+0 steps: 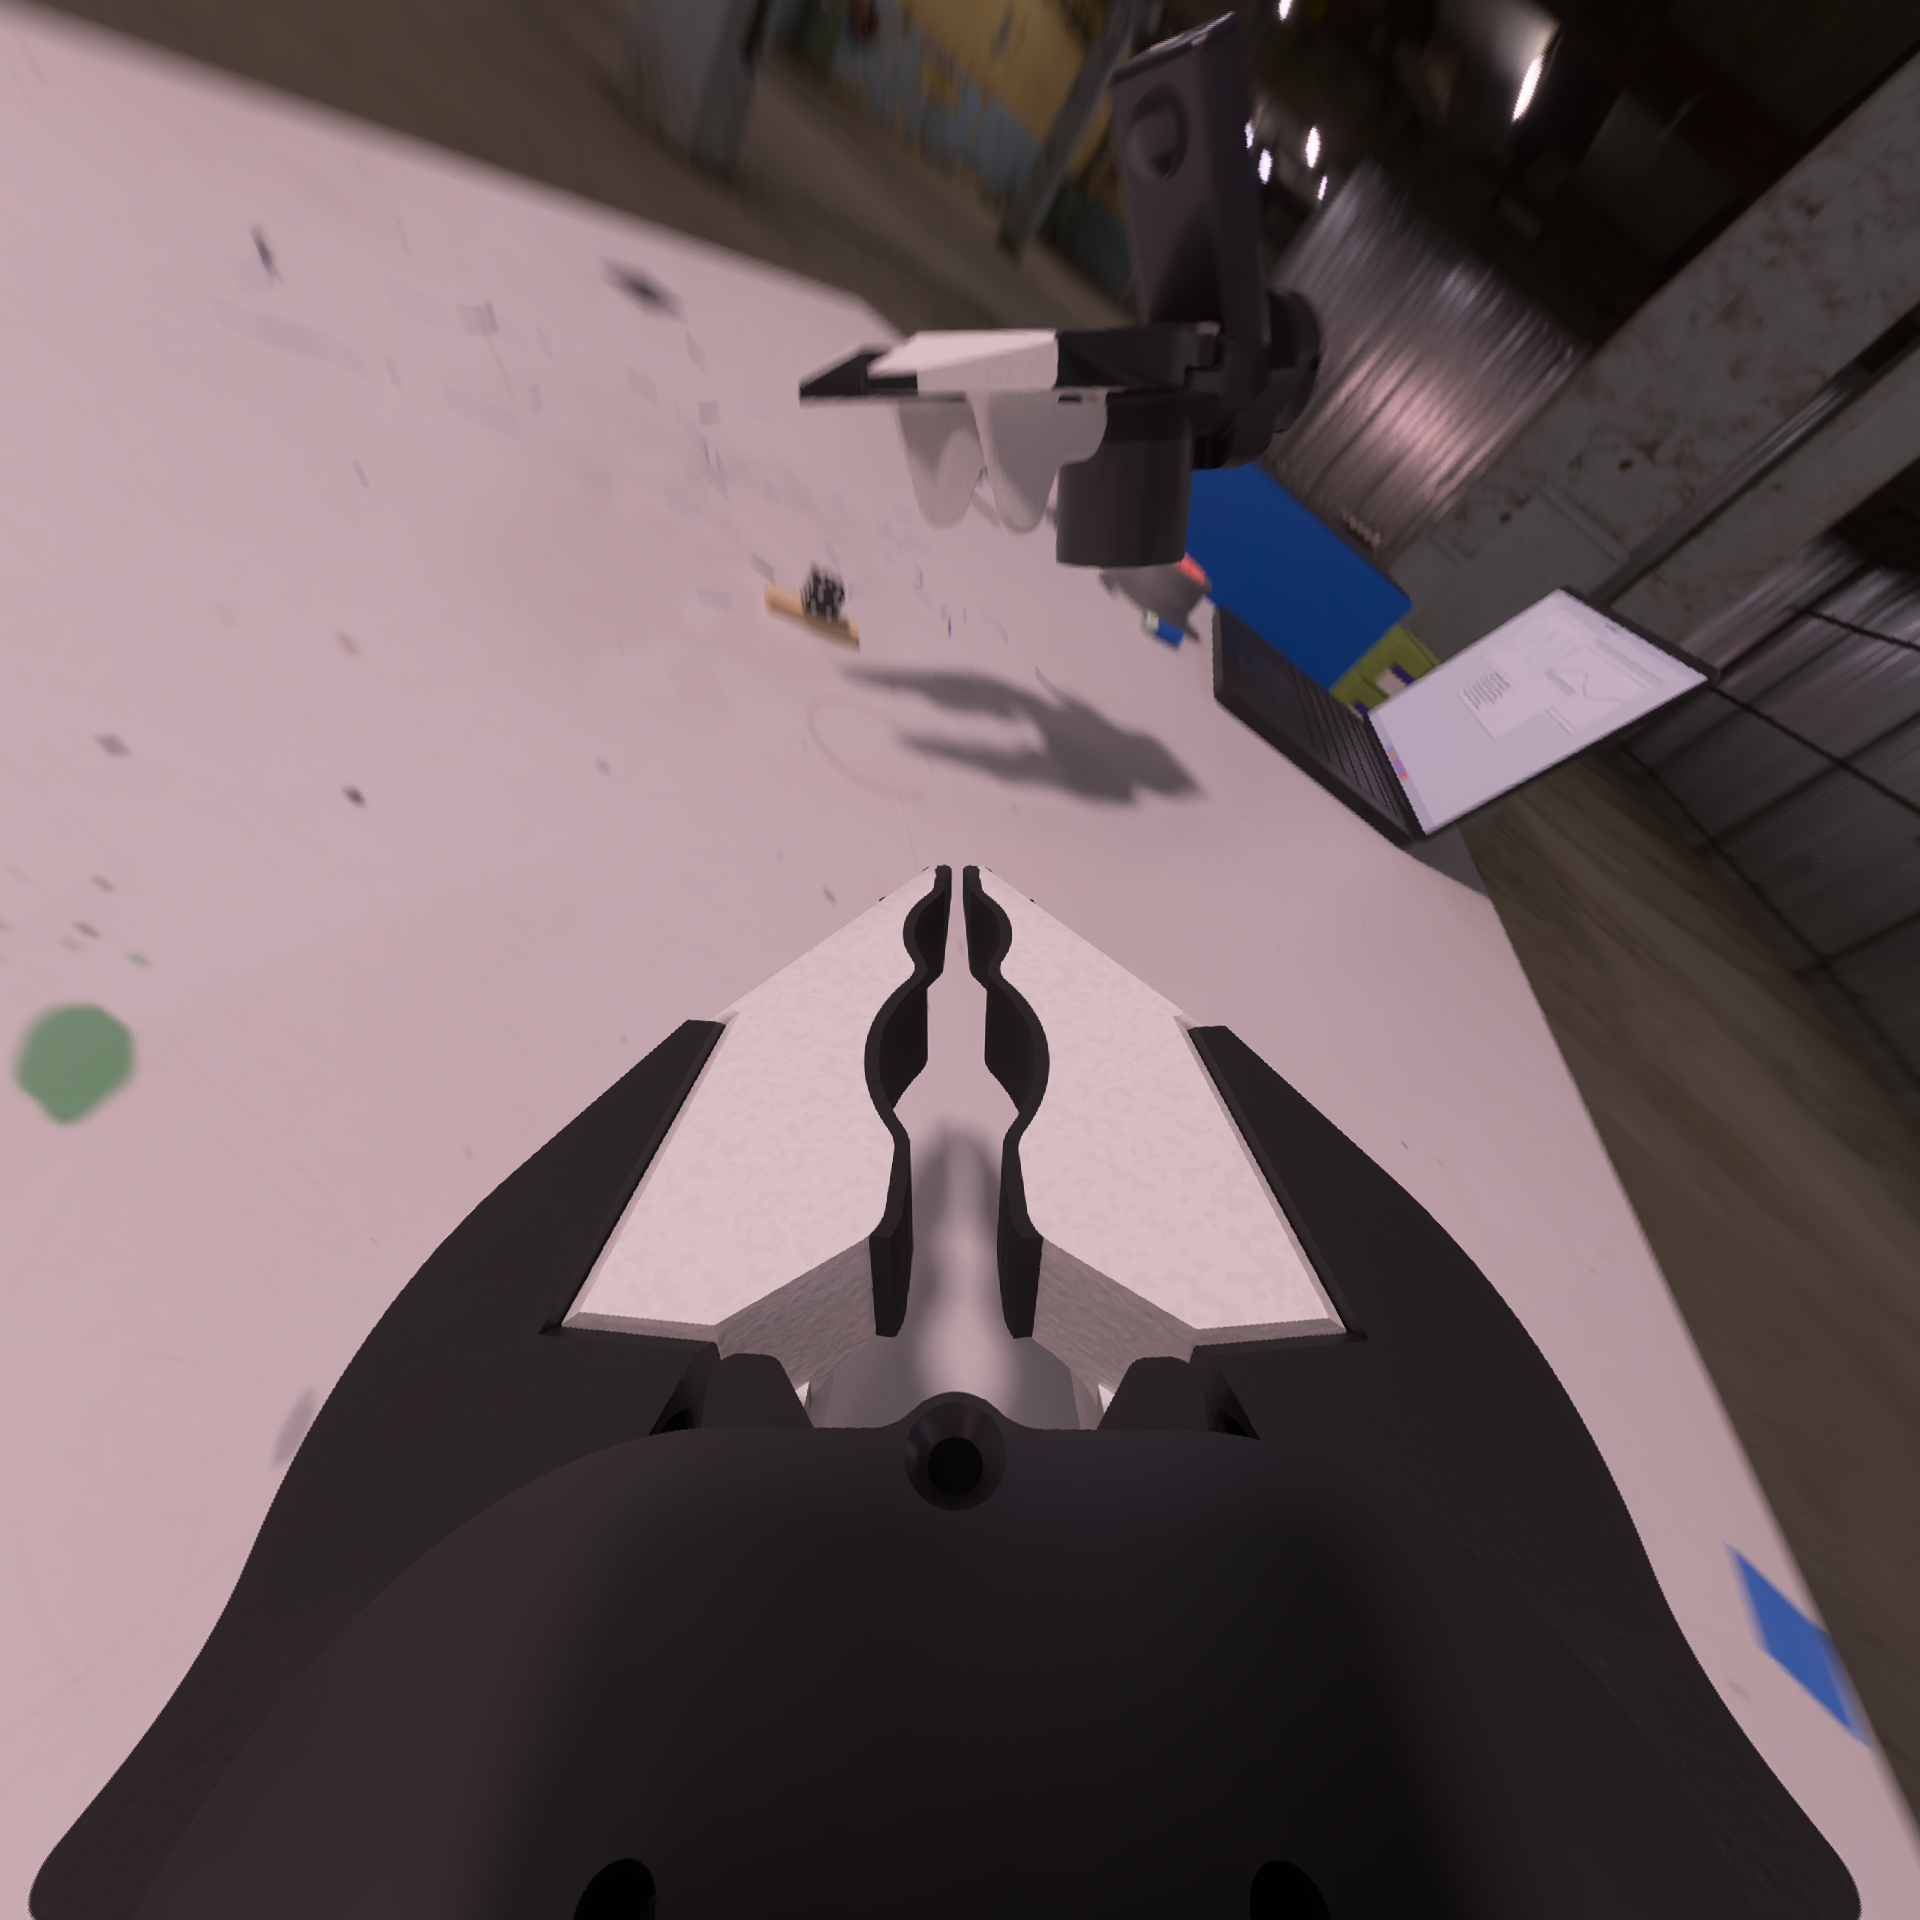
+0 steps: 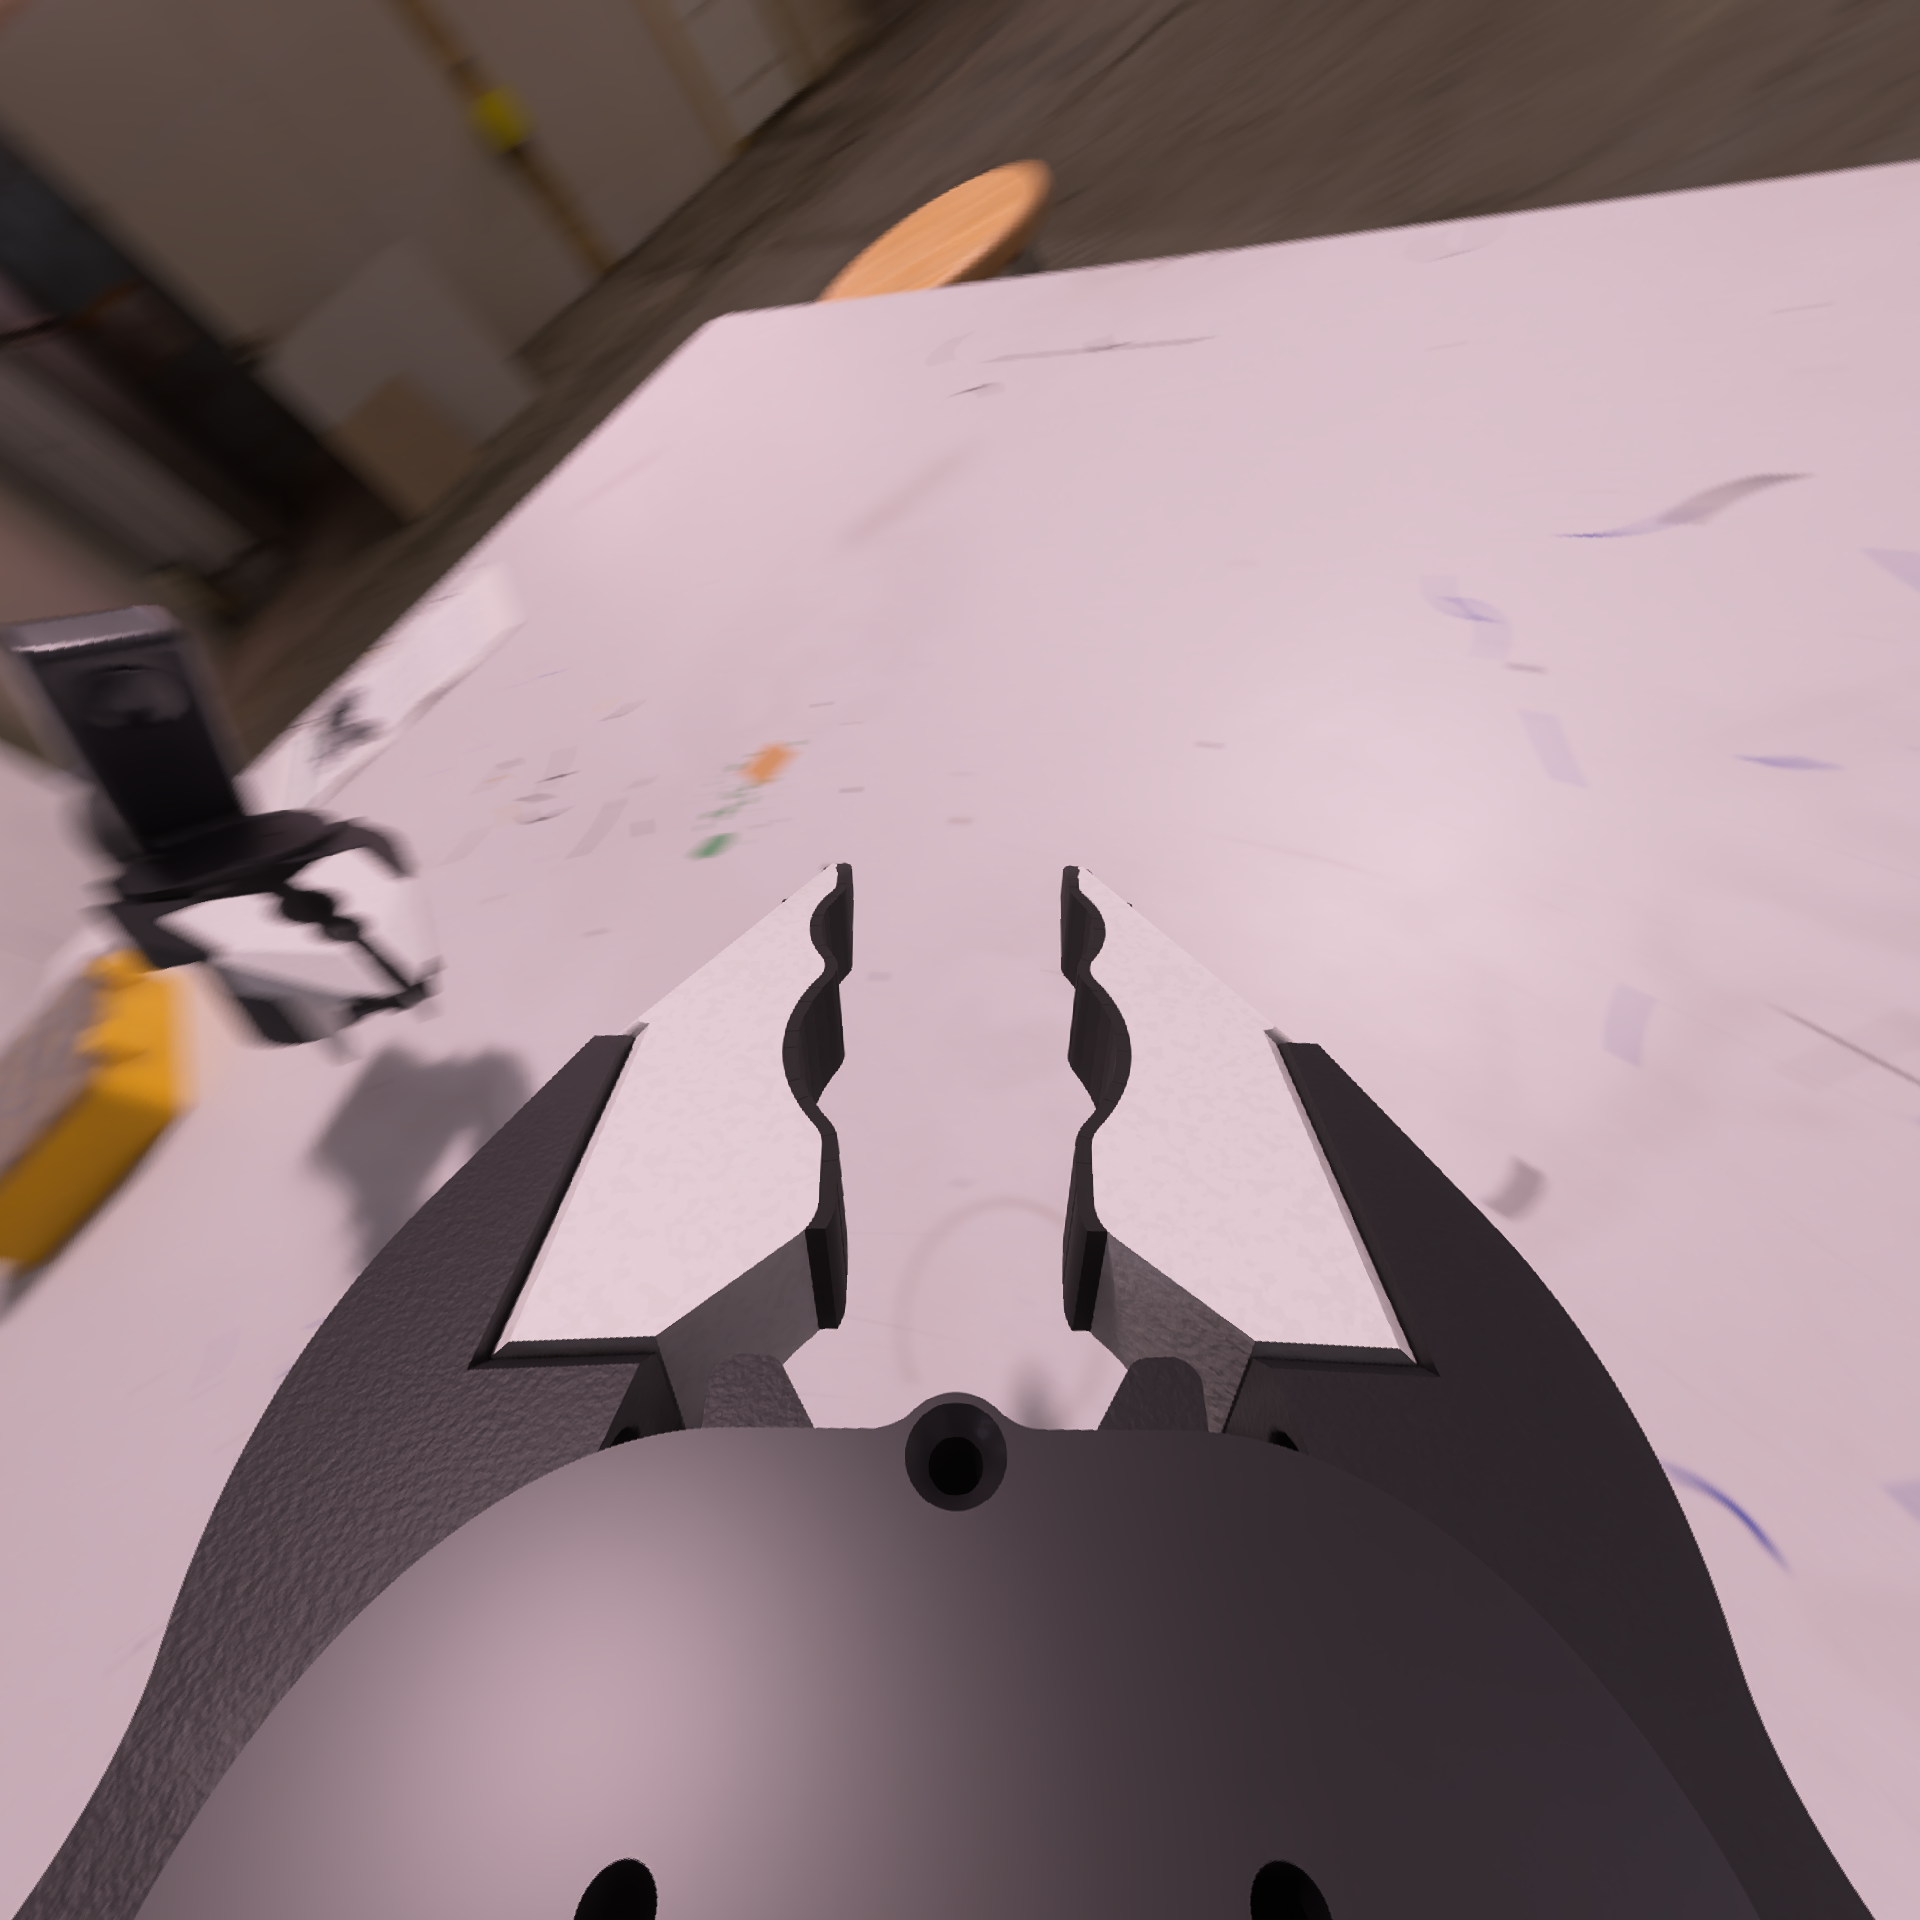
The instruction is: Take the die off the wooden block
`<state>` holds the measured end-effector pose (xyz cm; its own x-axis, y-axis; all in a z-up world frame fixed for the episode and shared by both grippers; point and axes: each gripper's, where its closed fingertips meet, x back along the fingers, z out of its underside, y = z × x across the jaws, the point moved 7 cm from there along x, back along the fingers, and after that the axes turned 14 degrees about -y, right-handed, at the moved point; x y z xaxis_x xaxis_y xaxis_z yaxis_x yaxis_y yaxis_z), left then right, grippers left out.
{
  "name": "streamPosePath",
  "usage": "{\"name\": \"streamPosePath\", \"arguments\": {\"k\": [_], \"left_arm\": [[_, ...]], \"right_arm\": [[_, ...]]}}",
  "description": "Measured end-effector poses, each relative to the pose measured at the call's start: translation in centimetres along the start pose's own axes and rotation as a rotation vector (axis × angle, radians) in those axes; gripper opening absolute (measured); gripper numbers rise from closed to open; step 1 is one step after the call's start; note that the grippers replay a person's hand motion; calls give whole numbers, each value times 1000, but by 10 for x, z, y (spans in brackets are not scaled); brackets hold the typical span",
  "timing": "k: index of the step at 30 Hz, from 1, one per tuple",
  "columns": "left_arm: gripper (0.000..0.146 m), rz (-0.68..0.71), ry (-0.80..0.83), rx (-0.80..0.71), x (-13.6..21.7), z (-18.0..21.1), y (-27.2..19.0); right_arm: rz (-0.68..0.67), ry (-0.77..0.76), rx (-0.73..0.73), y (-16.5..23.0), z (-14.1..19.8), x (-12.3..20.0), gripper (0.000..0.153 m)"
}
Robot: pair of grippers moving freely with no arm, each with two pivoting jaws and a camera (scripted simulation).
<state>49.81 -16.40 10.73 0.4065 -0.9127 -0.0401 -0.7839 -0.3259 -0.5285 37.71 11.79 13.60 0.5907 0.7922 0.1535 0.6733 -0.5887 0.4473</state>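
A: Where was your die (image 1: 825, 592)?
B: Dark, blurred, atop the flat tan wooden block (image 1: 812, 617), long axis slanting down-right on the pale surface (image 1: 416, 623), near the laptop (image 1: 1455, 717).
A: Fingers?
B: Left gripper (image 1: 957, 878) nearly together; right gripper (image 2: 957, 883) apart, both empty.

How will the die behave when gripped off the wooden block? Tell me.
The die looks small and dark, probably light and rigid. Sitting loose on the thin wooden block, it may slide or tumble if nudged. The flat block probably won't tip.
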Motion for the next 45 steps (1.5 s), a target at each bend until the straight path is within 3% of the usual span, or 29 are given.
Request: {"name": "streamPosePath", "arguments": {"k": [2, 4, 8, 13, 16, 23, 27, 32, 34, 40, 42, 45], "left_arm": [[2, -5, 120, 96, -10, 8, 9], [2, 6, 243, 167, -21, 19, 15], [5, -20, 404, 90, -32, 34, 19], [25, -95, 311, -80, -29, 25, 22], [27, -112, 224, -127, -26, 14, 23], [27, -92, 167, -181, -24, 7, 18], [27, -89, 180, -200, -25, 9, 17], [27, -114, 147, -199, -22, 5, 20], [26, -120, 126, -193, -21, 2, 21], [26, -132, 100, -185, -19, -1, 23], [26, -134, 97, -190, -19, -2, 23], [26, -129, 78, -202, -18, -4, 21]], "right_arm": [[154, -21, 47, -23, 15, 16, 40], [256, 100, 140, -36, 27, 27, 40], [279, 243, 288, -42, 45, 34, 38], [318, 328, 370, -44, 52, 31, 50], [363, 382, 434, -50, 58, 30, 54], [352, 360, 352, -57, 59, 25, 57], [359, 353, 344, -61, 57, 27, 46], [328, 363, 355, -59, 57, 26, 37], [311, 351, 331, -60, 56, 28, 16], [229, 253, 220, -50, 50, 32, 16], [122, 168, 123, -39, 43, 31, 16], [-168, -4, -97, -10, 27, 29, 16]]}}
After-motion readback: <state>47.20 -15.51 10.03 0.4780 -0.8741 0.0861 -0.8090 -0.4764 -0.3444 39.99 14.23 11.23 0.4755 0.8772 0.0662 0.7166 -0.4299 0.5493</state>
